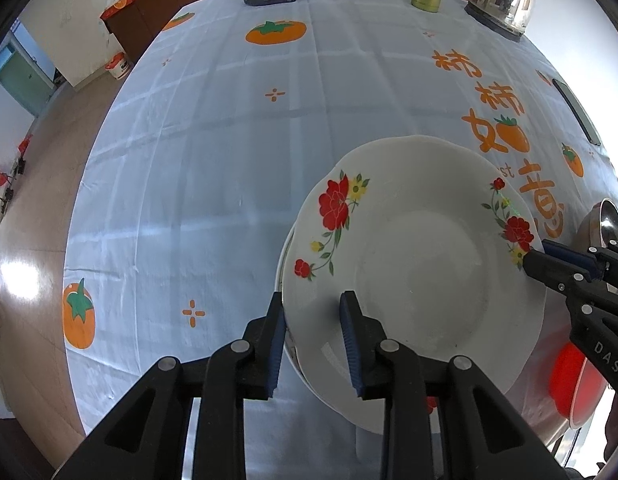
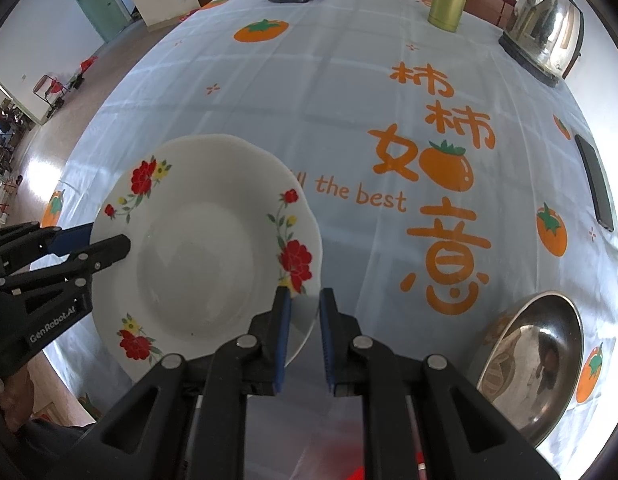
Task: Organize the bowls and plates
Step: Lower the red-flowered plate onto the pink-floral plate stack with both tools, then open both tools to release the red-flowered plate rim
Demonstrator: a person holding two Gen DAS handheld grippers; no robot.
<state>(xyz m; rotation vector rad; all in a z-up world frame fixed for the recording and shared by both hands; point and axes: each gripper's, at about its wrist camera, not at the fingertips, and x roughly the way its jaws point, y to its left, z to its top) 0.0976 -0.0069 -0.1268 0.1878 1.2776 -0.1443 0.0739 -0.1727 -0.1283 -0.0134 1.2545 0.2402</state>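
1. Plate [image 1: 409, 260], white with red flowers, sits over the table [image 1: 229, 160] between both tools. A second white rim [image 1: 283, 256] shows just under its left edge, so it looks about to be stacked; whether it already rests there I cannot tell.
2. Left gripper [image 1: 313, 300] straddles the plate's near rim, one finger outside and one inside. I cannot tell if the pads press.
3. Right gripper [image 2: 305, 296] is clamped on the opposite rim.
4. Steel bowl [image 2: 537, 360] lies apart at the right, untouched. By my reading it is still to be sorted, so the task is partway through.
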